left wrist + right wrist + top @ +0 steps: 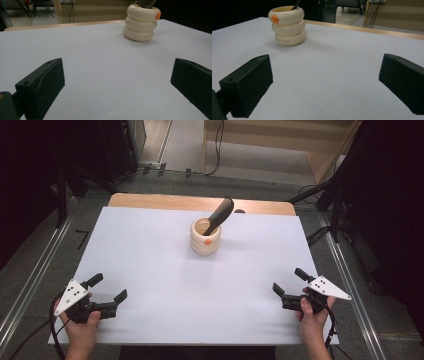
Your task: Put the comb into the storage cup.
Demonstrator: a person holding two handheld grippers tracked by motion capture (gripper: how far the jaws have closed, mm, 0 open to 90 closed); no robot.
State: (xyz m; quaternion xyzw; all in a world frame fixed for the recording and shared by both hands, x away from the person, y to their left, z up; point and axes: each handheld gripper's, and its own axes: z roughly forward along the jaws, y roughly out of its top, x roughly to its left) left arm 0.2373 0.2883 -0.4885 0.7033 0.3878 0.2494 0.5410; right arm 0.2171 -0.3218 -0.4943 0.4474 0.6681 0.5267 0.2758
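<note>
left gripper (111, 287): lower left of the high view, low over the white table sheet (150, 270). Jaws spread wide, nothing between them. Its own view has bare sheet between both jaws.

cup (205, 237): upper centre of the high view, well apart from both grippers. Upper right of the left gripper view (141, 23), upper left of the right gripper view (288, 25). Cream, three stacked bulging rings, small orange mark (207, 241) on the top ring facing you.

cup handling: glossy, looks ceramic, so I'd judge it stiff, fairly heavy, slippery and chippable. Rounded rings will push the jaws up or down; seat the pads in a groove between rings or across the middle ring. Don't pinch the rim; a thin wall may crack or tip.

dark tool (220, 215): stands in the cup, leaning up and right, top end clear of the rim. Looks like a rigid plastic or rubber handle, light. The working end is hidden inside, so can't tell what it is.

tool grip: take the exposed shaft just above the rim and pull along its lean, or the cup may tip. Brace the cup with the other gripper.

right gripper (289, 280): lower right of the high view, low over the sheet. Jaws apart, empty. Closer line to the leaning handle, I'd say.
</note>
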